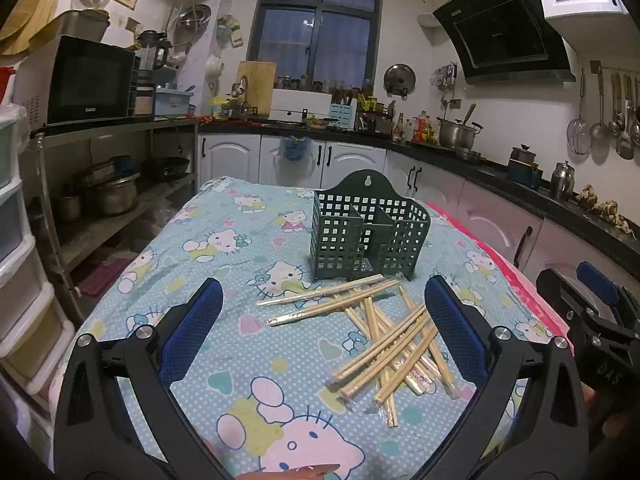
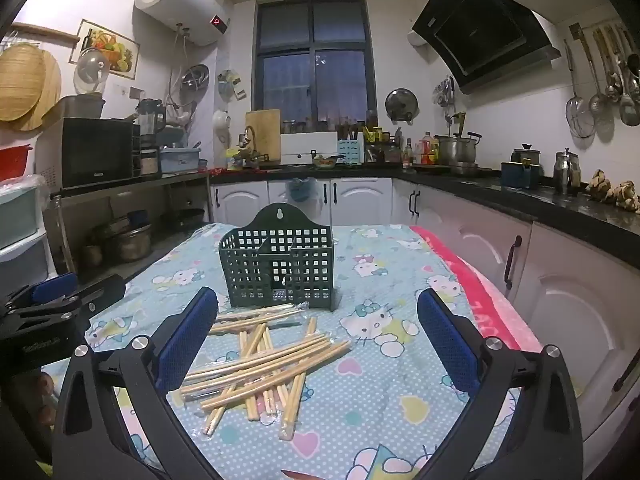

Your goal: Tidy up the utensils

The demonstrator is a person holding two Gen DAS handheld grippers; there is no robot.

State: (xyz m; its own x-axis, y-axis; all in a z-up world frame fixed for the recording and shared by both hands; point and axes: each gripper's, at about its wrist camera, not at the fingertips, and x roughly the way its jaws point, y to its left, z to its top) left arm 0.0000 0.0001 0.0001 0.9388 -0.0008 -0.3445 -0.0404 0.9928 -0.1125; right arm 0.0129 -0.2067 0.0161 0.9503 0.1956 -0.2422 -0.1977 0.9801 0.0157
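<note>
1. Grippers first: the left gripper (image 1: 322,320) and the right gripper (image 2: 316,334) both hover low over the table with jaws spread wide and nothing between the blue pads.
2. Just ahead of them lies a loose heap of chopsticks (image 2: 262,364), many in clear wrappers, crossing one another on the cartoon-print tablecloth (image 1: 224,248). Two or three lie apart at the far edge of the heap, close to the holder.
3. Beyond the heap stands a dark green holder (image 1: 366,240), upright, latticed, split into compartments, and empty as far as I can see.
4. Judging by this, sorting has not begun: no stick is in the holder, so the step in hand looks like the approach for a first pick.
5. That pick calls for lining the jaws up across one stick, or a small bundle, and closing much narrower, then tipping it upright into a compartment.
6. Hard to make out: the exact count of sticks, which ones are wrapped in pairs, and the holder's floor behind its lattice.
</note>
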